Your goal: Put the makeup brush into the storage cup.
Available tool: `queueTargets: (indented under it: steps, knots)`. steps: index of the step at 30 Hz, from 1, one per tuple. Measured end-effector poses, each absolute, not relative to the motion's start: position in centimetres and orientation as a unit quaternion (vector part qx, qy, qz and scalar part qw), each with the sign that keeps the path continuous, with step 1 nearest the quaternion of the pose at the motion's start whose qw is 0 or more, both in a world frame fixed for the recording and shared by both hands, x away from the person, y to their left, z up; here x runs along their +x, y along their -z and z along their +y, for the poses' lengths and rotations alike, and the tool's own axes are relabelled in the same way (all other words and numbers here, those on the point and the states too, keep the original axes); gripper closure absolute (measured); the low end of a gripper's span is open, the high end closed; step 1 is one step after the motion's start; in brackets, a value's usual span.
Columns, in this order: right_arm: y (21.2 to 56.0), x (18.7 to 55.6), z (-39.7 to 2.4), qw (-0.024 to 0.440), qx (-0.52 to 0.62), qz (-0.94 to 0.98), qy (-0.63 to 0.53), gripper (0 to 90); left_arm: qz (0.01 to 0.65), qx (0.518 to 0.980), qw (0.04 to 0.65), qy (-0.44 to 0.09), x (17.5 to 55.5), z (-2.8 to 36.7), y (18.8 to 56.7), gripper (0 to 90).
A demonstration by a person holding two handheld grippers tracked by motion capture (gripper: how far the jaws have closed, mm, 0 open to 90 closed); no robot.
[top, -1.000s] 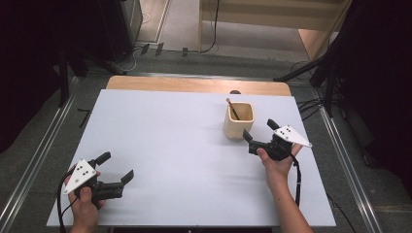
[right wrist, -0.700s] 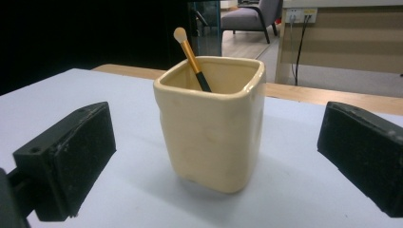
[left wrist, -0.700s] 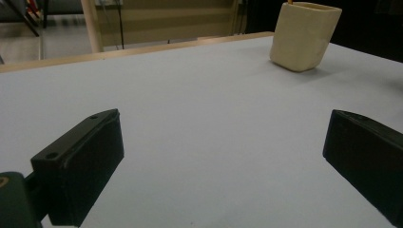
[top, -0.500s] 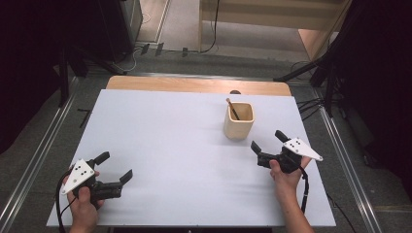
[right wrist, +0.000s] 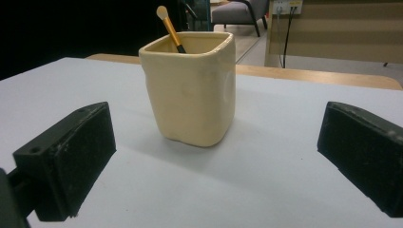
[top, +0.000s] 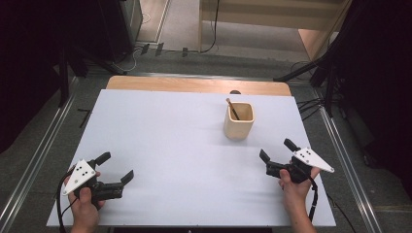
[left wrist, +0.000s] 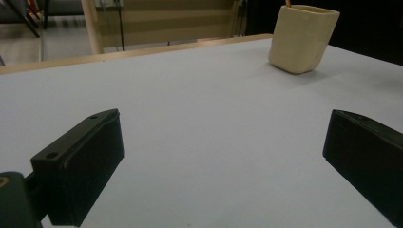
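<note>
Both your grippers sit spread wide, holding nothing; the cream ceramic cup [top: 239, 121] with the makeup brush [top: 231, 108] stands upright, up-table and slightly left of your right gripper [top: 278, 151], not touching; your left gripper [top: 115, 166] is well apart from it.

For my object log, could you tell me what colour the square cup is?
The cup is pale cream yellow, plain, clearest in the right gripper view.

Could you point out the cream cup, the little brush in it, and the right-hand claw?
Cream cup [right wrist: 192, 102]: right gripper view, front wall.
Brush [right wrist: 169, 27]: right gripper view, golden handle.
Right claw [top: 277, 154]: high view, between its fingertips.
</note>
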State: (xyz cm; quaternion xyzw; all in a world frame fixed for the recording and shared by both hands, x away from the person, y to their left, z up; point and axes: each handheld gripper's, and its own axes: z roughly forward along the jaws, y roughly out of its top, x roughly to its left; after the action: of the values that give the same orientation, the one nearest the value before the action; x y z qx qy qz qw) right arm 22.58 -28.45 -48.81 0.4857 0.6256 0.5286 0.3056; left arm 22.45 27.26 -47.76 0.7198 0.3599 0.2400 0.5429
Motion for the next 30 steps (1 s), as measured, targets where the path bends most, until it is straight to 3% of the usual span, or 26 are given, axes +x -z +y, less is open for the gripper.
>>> queueTargets:
  steps: [30]
  knots:
    - [49.5,18.7,-30.6,0.302,0.499,0.626,-0.517,0.0,0.361,0.716,0.546,-0.242,22.4,27.6,47.6,0.4]
